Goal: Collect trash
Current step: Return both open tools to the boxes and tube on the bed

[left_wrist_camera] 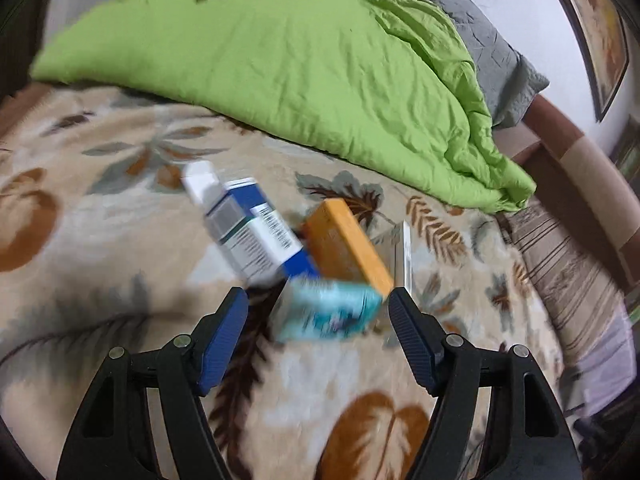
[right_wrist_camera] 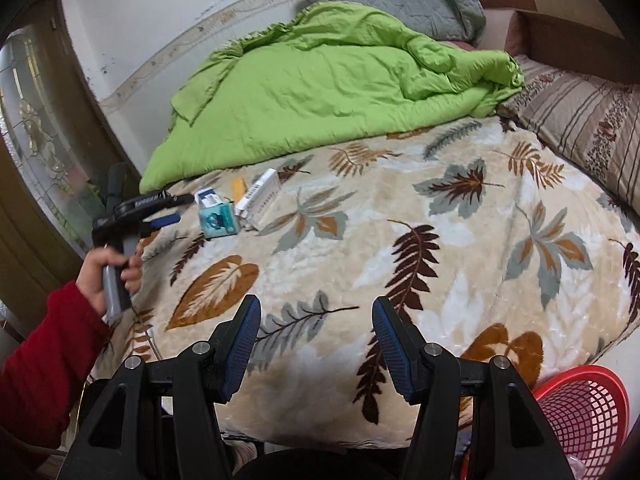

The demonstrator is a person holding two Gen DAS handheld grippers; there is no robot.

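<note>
1. We are holding the left gripper (left_wrist_camera: 318, 300) just short of the teal box (left_wrist_camera: 326, 310), jaws standing wide with nothing pinched.
2. The teal box is lying on the leaf blanket (right_wrist_camera: 400, 240), touching the blue-and-white box (left_wrist_camera: 248, 228) and the orange box (left_wrist_camera: 348, 244) behind it.
3. We are hanging the right gripper (right_wrist_camera: 316, 314) wide and empty, well apart from the teal box.
4. The red basket (right_wrist_camera: 588, 412) is sitting far off, beyond the blanket's near edge.

Left tool (left_wrist_camera: 318, 298) angled down, jaws apart, right tool (right_wrist_camera: 316, 312) likewise, both empty.
</note>
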